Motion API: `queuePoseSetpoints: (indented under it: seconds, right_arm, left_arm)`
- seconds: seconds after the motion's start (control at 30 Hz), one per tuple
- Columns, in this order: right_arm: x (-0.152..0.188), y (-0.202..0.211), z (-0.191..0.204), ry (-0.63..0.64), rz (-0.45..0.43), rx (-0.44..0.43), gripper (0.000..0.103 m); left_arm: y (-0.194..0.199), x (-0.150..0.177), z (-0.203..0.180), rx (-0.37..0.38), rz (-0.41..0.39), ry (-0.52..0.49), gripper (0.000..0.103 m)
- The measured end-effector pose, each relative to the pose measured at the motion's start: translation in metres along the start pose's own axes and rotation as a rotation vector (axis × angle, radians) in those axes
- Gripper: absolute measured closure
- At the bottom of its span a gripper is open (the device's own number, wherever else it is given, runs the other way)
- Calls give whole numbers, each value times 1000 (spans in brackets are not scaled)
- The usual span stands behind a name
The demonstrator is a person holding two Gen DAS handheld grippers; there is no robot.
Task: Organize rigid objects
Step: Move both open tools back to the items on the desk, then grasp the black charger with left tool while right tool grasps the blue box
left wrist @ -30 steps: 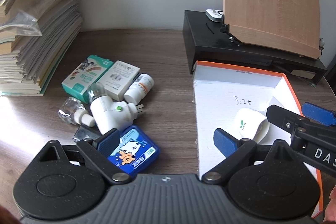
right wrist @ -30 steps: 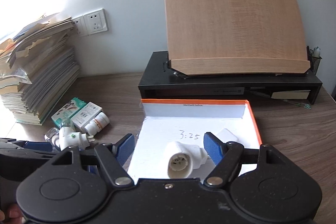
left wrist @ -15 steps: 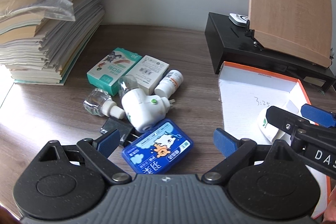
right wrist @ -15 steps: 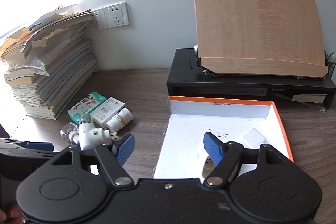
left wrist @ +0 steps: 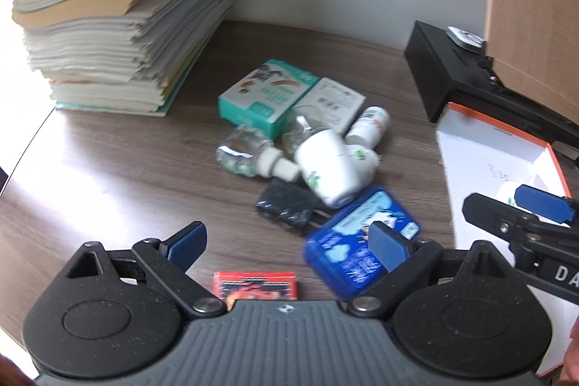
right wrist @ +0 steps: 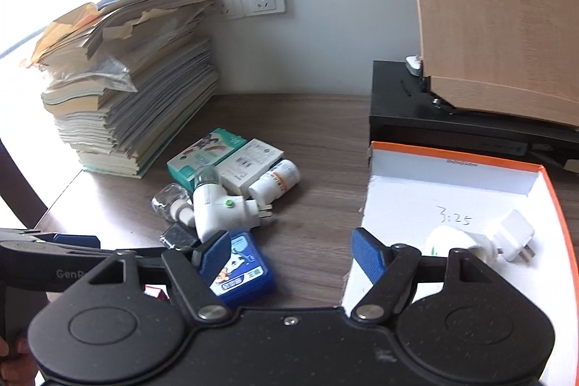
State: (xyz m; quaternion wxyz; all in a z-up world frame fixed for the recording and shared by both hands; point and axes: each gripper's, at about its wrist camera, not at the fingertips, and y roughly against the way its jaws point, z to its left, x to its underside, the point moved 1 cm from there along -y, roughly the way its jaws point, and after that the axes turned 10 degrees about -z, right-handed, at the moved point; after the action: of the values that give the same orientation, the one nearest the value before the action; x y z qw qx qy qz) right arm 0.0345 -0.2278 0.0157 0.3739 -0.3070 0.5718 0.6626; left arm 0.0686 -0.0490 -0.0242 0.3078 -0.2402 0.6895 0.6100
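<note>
In the left wrist view, the left gripper is seen with jaws spread wide and nothing held. Beyond it a blue tin, a white plug-in device, a teal box and a small white bottle are clustered on the wooden table. A red packet lies just below the jaws.

In the right wrist view, the right gripper is likewise held wide open and empty. An orange-edged box is seen to the right, in which a white adapter and a white cylinder lie.
</note>
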Motion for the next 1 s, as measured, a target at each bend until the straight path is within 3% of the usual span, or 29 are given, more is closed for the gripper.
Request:
queuePoseSetpoints:
  seconds: [0.23, 0.53, 0.77, 0.93, 1.0]
  right_arm:
    - [15, -25, 36, 56, 77, -40, 14]
    - [21, -70, 73, 100, 95, 93, 14]
    - [27, -62, 56, 114, 110, 195, 12]
    - [30, -48, 35, 25, 130, 243, 12]
    - [31, -44, 32, -12, 122, 241, 12]
  left_arm:
    - [-13, 1, 45, -56, 31, 61, 4]
    - [-35, -13, 66, -66, 31, 61, 4]
    - [-56, -19, 56, 52, 61, -9, 4]
    - [-65, -9, 34, 170, 84, -97, 4]
    - [-69, -5, 23, 181, 81, -156, 4]
